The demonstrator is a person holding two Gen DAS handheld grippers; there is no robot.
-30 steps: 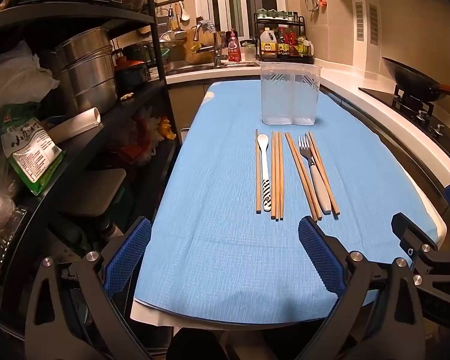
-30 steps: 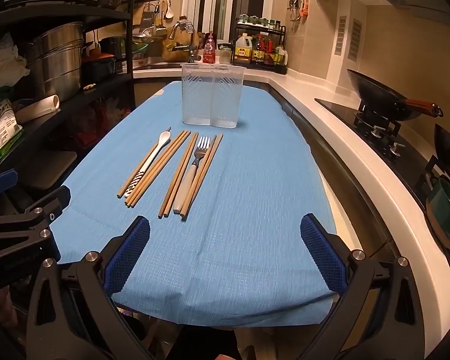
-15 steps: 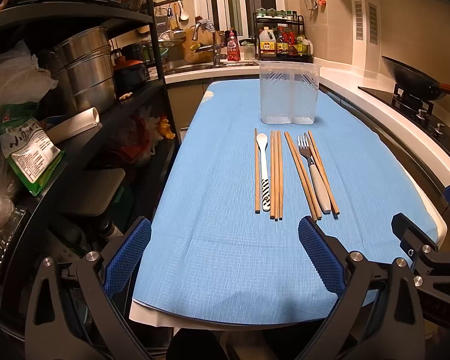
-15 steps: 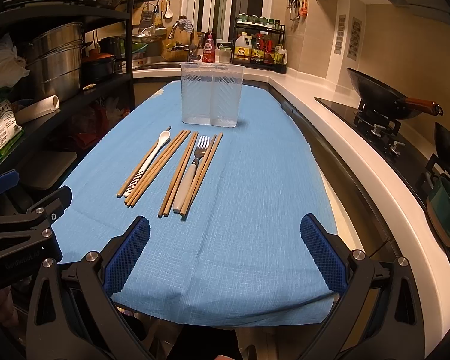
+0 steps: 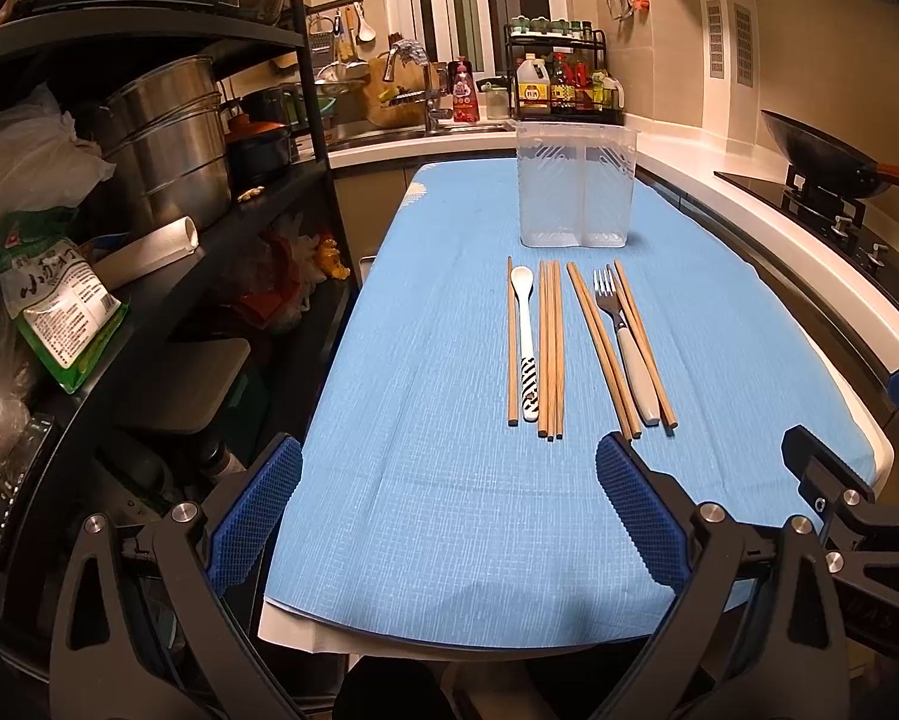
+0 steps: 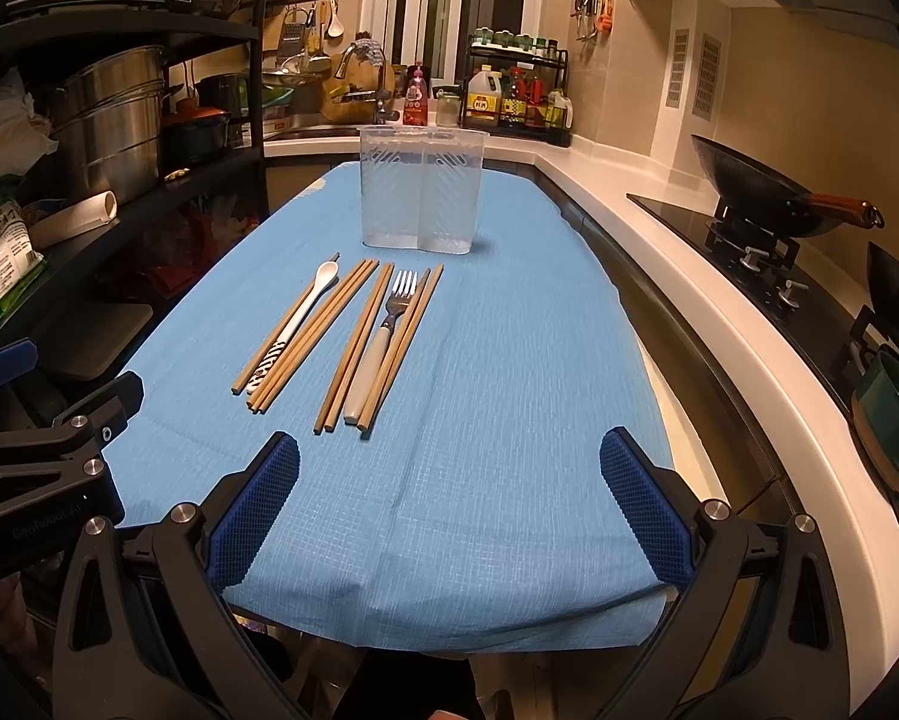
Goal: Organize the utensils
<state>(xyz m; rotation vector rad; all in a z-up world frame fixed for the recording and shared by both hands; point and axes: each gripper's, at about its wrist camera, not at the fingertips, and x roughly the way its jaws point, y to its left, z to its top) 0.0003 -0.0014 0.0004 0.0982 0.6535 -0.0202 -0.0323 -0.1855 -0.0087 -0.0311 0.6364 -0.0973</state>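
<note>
Likely light, stiff and slippery, the chopsticks [image 5: 550,348], spoon [image 5: 524,336] and fork [image 5: 623,336] lie before the holder [image 5: 575,186]; pinch mid-shaft. Left tool [image 5: 449,516] and right tool [image 6: 449,516] gape wide, empty.

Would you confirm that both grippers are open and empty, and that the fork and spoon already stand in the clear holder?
Not quite. The fork and spoon lie flat on the blue cloth among the chopsticks, in front of the holder, which looks empty in the left wrist view. The rest is right: the left gripper and right gripper are open and empty.
</note>
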